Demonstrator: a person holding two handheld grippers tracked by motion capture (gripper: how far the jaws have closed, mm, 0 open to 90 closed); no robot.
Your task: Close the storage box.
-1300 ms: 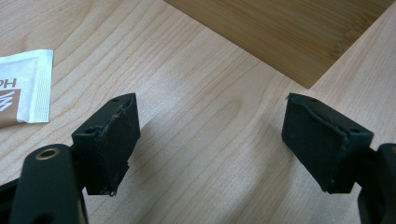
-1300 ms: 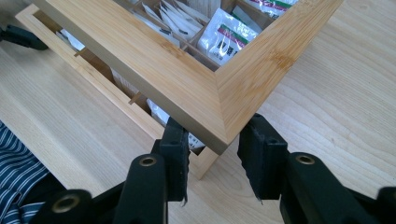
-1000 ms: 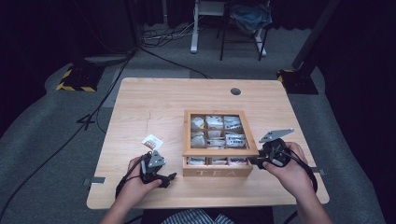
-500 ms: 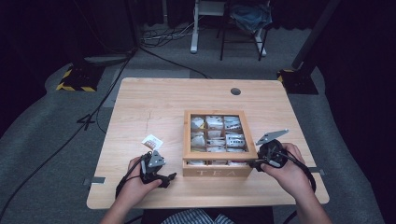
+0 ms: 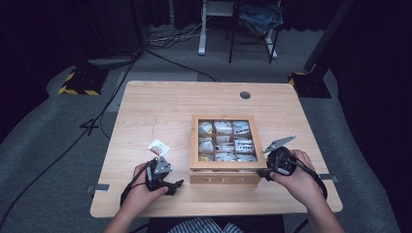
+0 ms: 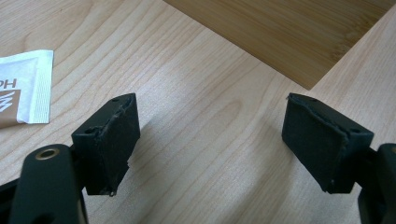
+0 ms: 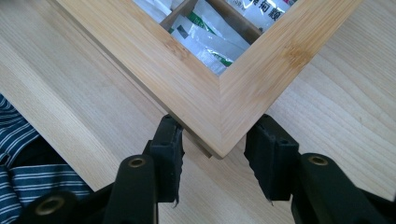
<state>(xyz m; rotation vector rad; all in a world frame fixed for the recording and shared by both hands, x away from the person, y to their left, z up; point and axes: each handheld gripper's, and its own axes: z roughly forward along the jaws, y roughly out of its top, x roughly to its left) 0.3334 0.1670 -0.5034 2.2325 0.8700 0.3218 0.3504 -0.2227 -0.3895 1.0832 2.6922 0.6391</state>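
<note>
A wooden tea box (image 5: 224,178) marked TEA stands mid-table, with sachets showing in its compartments through the framed top. My right gripper (image 5: 263,173) is at the box's front right corner. In the right gripper view that corner (image 7: 219,116) sits between the jaws of the right gripper (image 7: 212,158), which have just been opening and stand close beside the wood without pressing it. My left gripper (image 5: 173,186) rests on the table left of the box, open and empty (image 6: 210,140). A loose tea sachet (image 5: 158,147) lies on the table just beyond it (image 6: 23,88).
The light wooden table (image 5: 160,107) has a round cable hole (image 5: 245,95) at the back right. The box's side wall (image 6: 280,28) rises just past the left jaws. A striped sleeve or shirt (image 7: 18,158) shows at the table's front edge. Chairs and cables stand on the floor behind.
The right hand has shifted slightly left, closer to the box's front right corner. The left hand, the sachet and the box have stayed put.
</note>
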